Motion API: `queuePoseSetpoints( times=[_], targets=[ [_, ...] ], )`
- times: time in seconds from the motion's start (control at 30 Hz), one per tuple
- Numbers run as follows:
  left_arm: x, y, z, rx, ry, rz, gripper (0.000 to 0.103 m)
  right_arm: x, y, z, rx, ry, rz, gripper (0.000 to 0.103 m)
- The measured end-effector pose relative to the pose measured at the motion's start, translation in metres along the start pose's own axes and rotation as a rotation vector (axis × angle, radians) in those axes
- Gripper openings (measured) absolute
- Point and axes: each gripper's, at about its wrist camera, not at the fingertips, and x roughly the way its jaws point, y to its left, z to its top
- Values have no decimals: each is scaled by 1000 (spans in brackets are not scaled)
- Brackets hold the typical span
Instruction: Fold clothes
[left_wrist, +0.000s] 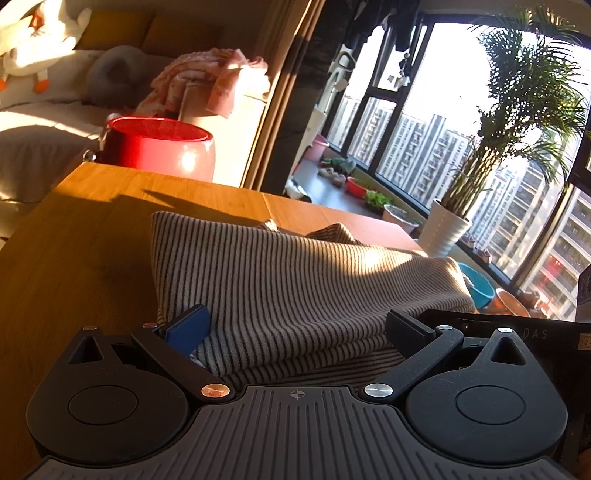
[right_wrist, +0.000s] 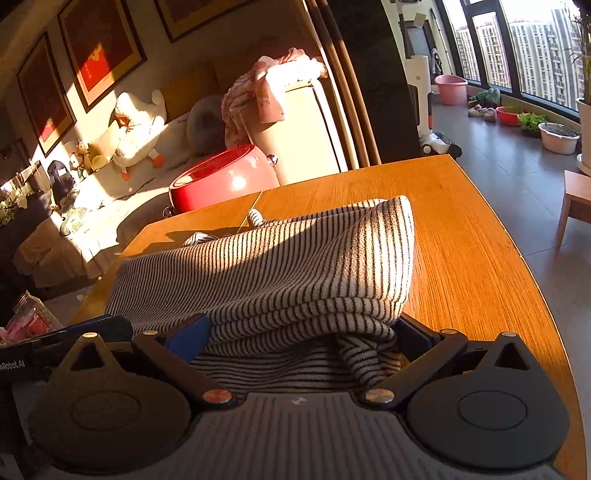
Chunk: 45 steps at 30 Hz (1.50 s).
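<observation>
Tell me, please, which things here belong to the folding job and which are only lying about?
Job:
striped garment, bunched on the table
left gripper, open around its near edge
right gripper, open around its near edge

Lying about:
red pot
pink clothes on the sofa
plush goose
palm

Legible markings:
- Letters "DAS" in pale print on dark panel (left_wrist: 532, 334) at right edge of left wrist view; any further characters not visible.
- "nRobot.AI" in white print on black housing (right_wrist: 14, 363) at left edge of right wrist view; start of word cropped by frame.
- Red framed wall pictures (right_wrist: 99, 55): yellow marks present, too small to read.
</observation>
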Motion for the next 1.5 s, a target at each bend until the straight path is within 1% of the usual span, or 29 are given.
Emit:
queuePoseSetpoints(
  times=[0.23, 0.7, 1.5],
  targets=[
    [0, -3, -1, 4, 0, 5, 103, -1, -1, -1, 1, -1, -11, 103],
    [-1, -3, -1, -1, -2, 2, 103, 0, -1, 1, -9, 11, 9, 103],
    [-3, -2, -3, -9, -1, -4, 103, 0, 1, 0, -18, 13, 0, 103]
  ],
)
